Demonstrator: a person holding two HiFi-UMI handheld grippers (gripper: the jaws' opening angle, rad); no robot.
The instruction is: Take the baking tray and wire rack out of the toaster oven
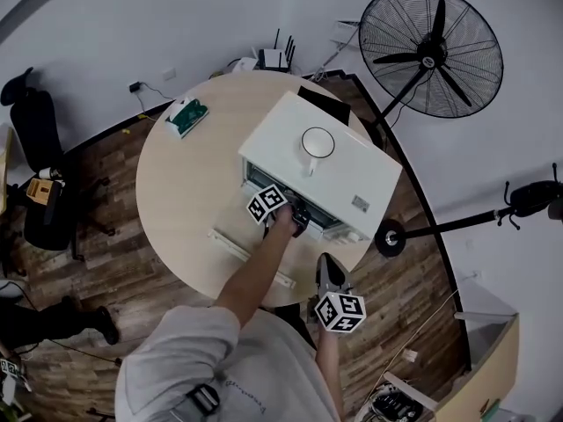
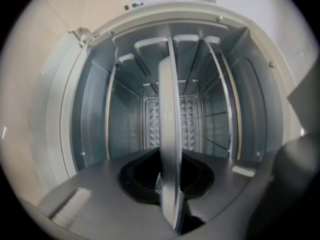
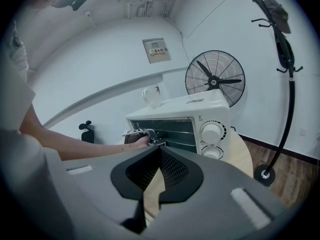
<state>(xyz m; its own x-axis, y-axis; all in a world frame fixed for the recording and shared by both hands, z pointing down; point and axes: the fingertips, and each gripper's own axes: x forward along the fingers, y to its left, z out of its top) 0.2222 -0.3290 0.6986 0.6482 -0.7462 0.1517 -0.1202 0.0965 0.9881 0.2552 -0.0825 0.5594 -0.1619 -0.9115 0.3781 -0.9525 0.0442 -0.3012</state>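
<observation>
Reaches the left gripper point(image 1: 297, 216) into the open mouth of the toaster oven point(image 1: 327, 161) on the round table point(image 1: 189, 183). Pinches the front rim of the baking tray point(image 2: 170, 134) between its fingers, closed tight on the metal, with nothing else in the grip. Leaves the rest of the tray running straight ahead of the fingertips, deep into the cavity, seen edge-on in the left gripper view. Shows thin wires just to one side of the gripped rim, probably the wire rack point(image 2: 216, 129), though hard to tell from the oven's own rods in that warped view; inside the oven in either case, beyond the fingertips. Has the lowered oven door point(image 1: 233, 236) lying flat just beneath the reaching fingers. Holds the right gripper point(image 3: 159, 156) well back from the oven, near the table's edge, fingers shut together on nothing. Points those fingers toward the oven front and its two knobs point(image 3: 212, 133), with bare tabletop between the fingertips and the oven.
</observation>
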